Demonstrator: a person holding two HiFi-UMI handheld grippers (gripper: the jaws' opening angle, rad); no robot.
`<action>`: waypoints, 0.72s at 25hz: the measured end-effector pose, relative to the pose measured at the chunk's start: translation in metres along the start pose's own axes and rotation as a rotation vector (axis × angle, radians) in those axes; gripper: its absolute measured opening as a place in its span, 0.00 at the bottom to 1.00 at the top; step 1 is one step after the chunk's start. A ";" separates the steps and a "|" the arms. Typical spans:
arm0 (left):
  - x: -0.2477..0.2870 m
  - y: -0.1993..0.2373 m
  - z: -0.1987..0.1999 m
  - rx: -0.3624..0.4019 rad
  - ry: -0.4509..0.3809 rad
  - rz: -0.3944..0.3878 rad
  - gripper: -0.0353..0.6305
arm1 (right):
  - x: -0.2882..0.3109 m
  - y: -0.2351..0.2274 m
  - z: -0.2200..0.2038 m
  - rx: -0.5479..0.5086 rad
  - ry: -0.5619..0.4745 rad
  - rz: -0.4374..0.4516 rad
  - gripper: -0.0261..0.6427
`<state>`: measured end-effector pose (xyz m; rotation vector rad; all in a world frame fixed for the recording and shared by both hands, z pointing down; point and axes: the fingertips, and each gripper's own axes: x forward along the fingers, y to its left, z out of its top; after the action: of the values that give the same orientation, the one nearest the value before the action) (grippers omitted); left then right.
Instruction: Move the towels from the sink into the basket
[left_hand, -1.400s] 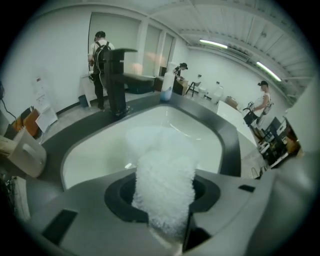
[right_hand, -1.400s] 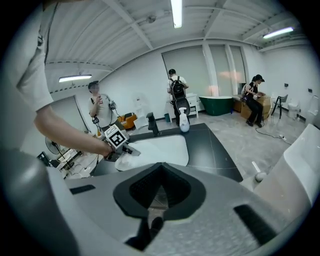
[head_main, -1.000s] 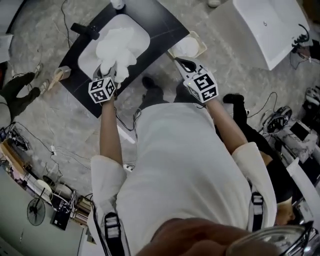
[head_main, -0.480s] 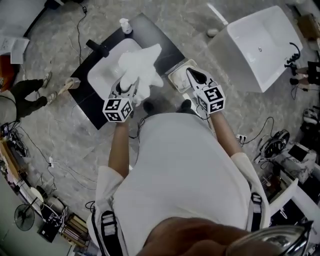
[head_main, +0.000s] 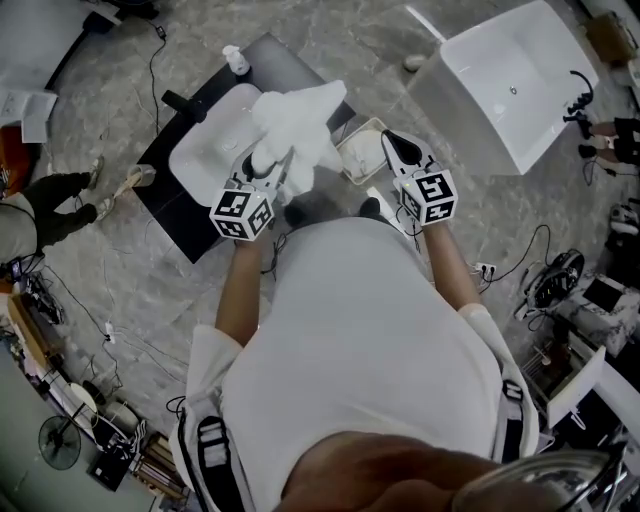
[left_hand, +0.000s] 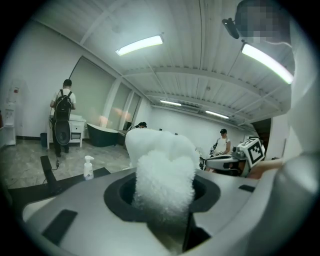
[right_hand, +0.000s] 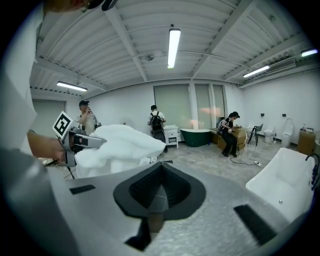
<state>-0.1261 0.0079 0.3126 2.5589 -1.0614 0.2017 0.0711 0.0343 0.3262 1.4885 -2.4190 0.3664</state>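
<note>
One large room encloses the work area: white beamed ceiling with strip lights (right_hand: 173, 46), pale walls, grey marbled floor (head_main: 150, 290) crossed by loose cables. Several people stand or sit along the far walls.

Fixtures, in descending order:

1. White bathtub (head_main: 510, 90): on the floor, well apart from the counter, on the person's right.
2. Dark green bathtub (right_hand: 196, 136): against the far wall.
3. Counter (head_main: 175, 215): dark, rectangular, set at an angle to the person.
4. Sink (head_main: 205, 150): white, let into the counter top.
5. Basket (head_main: 352, 160): pale, just beside the counter's right end; its contents cannot be made out.
6. Towel (head_main: 300, 125): white and fluffy, raised off the surface. From above it covers the sink's right end and reaches the basket's rim.
7. Left hand-held gripper (head_main: 265, 165): jaws clamped on a bunched fold of the towel, which stands up between them.
8. Right hand-held gripper (head_main: 392, 145): jaws together, nothing between them; held just beside the basket.
9. Soap bottle (head_main: 235, 60): upright on the counter's far end, behind the sink.
</note>
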 end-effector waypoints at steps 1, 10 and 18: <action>0.004 -0.003 0.000 0.002 0.006 -0.007 0.30 | -0.001 -0.003 -0.001 0.006 0.000 -0.005 0.03; 0.044 -0.042 -0.025 0.009 0.084 -0.071 0.30 | -0.022 -0.037 -0.027 0.050 0.026 -0.037 0.03; 0.127 -0.088 -0.103 -0.004 0.223 -0.131 0.30 | -0.039 -0.102 -0.098 0.138 0.103 -0.080 0.03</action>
<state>0.0266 0.0211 0.4174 2.5192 -0.8087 0.4375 0.1890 0.0565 0.4106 1.5763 -2.2879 0.5883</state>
